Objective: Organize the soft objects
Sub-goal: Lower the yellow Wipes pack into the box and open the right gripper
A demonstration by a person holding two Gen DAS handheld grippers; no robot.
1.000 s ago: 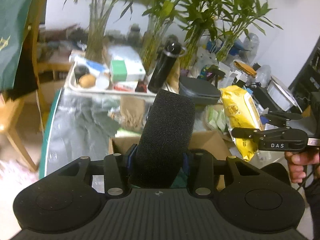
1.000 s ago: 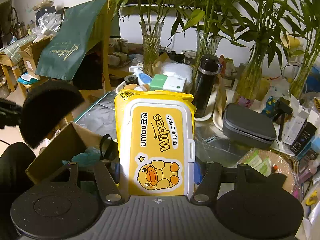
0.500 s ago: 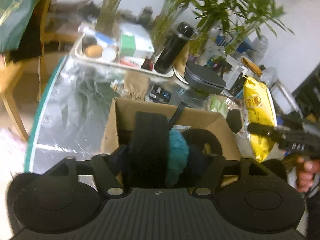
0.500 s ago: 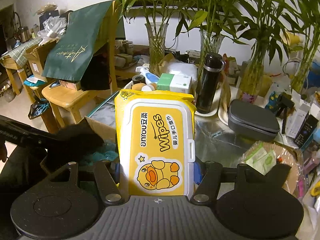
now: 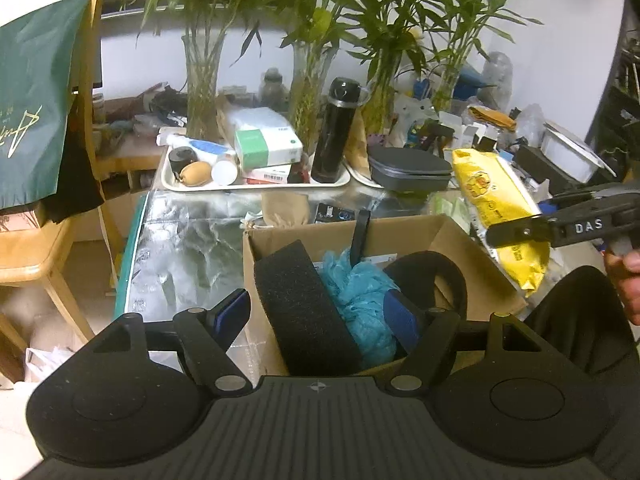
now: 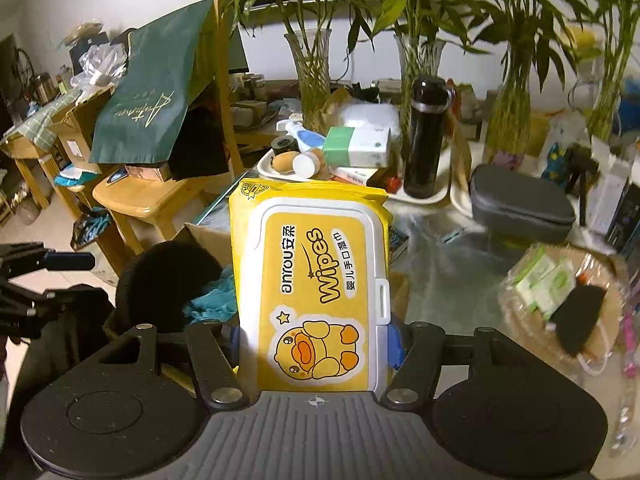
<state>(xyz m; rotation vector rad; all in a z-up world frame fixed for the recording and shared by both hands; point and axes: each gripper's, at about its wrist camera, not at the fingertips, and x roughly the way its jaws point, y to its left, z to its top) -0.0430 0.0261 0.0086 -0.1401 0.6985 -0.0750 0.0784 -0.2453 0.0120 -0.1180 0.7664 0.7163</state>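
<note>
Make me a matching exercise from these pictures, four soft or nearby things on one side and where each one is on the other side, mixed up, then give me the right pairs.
Things:
1. black foam block
2. yellow pack of wet wipes
3. blue mesh bath sponge
4. black insulated bottle

Places:
A. standing on the white tray at the back of the table
B. clamped in the right gripper
C. in the cardboard box, between the foam and a black curved pad
D. leaning in the left end of the cardboard box, between the open jaws of the left gripper

Pairs: 1-D, 2-B, 3-C, 4-A
</note>
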